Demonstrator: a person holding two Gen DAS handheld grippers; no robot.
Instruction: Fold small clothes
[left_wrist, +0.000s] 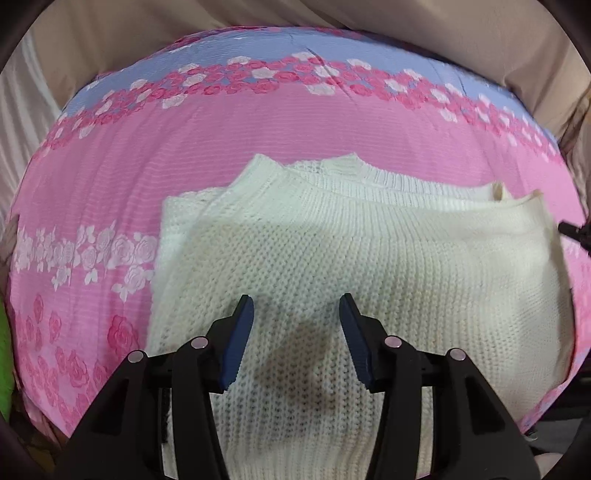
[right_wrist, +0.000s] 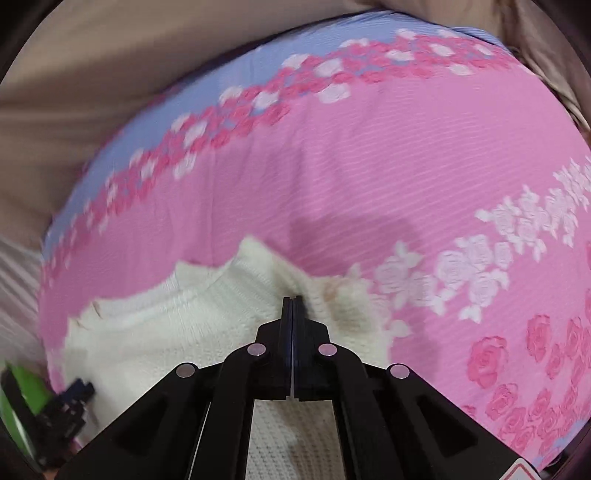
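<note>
Pink floral sheet (left_wrist: 295, 125) under a cream sweater (left_wrist: 332, 251). Our left gripper (left_wrist: 297, 306) hovers wide over it; our right gripper (right_wrist: 293, 301), fingers together, pinches sweater at 12 o'clock.

Sweater (left_wrist: 332, 266) lies on bedsheet (left_wrist: 147, 147); L gripper (left_wrist: 297, 314) above it, R gripper (right_wrist: 293, 301) at its edge.

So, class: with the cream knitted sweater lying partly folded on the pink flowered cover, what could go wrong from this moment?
1. The right gripper is shut over the sweater; whether it pinches the knit is unclear, and if so, pulling could stretch it.
2. The left gripper hovers open, holding nothing, so layers may slide apart.
3. The soft cover could bunch under the sweater.
</note>
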